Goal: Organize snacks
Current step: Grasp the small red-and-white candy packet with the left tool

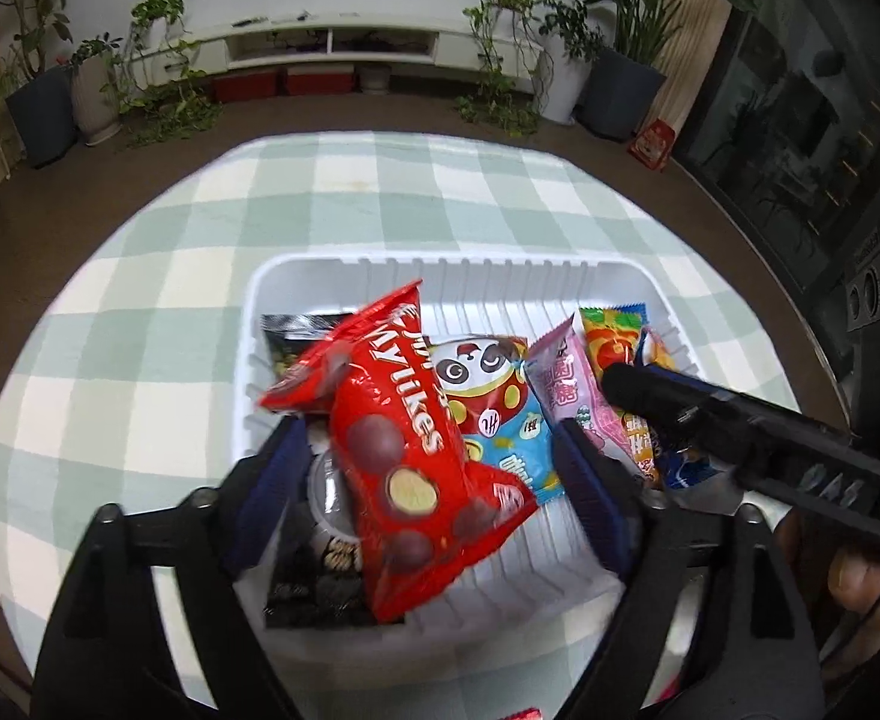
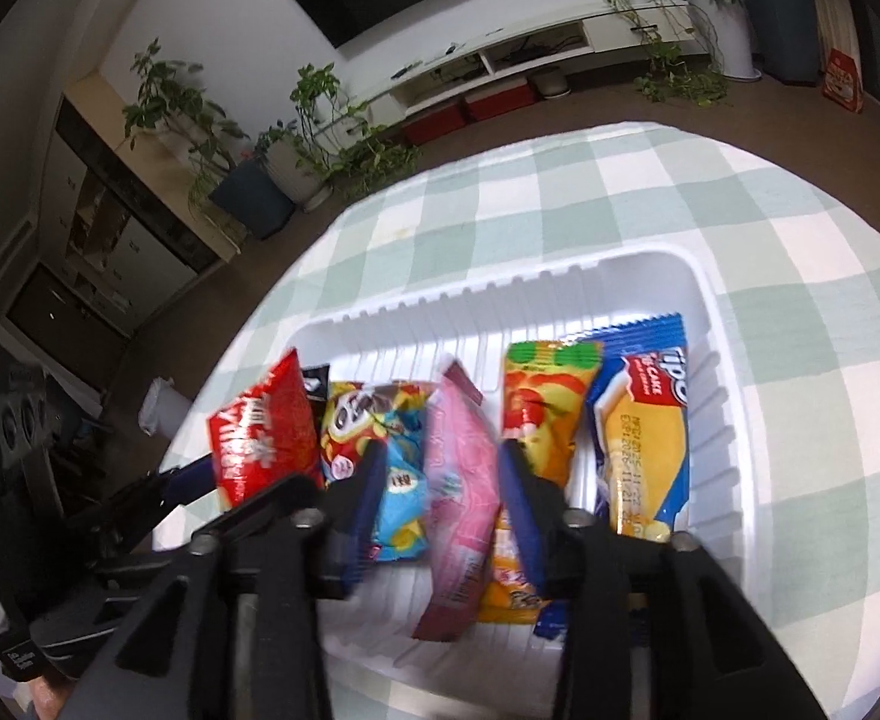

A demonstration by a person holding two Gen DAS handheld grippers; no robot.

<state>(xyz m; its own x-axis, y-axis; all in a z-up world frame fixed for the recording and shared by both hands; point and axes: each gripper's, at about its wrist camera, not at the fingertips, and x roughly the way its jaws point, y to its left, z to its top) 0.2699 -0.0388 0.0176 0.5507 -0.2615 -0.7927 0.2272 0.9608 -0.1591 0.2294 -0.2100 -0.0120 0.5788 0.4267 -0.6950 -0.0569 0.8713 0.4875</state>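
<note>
Over the white ribbed plastic tray on the green-and-white checked tablecloth, I have both grippers angled down. My left gripper has its jaws wide, the red glossy chocolate-ball packet tilted between them, apparently untouched by the pads, so it can settle beside the panda-print blue packet. My right gripper stands part open around the pink sweet packet, loose on its edge. I judge the upright packing saves room: the orange fruit-print packet and blue cake packet already stand alongside.
</note>
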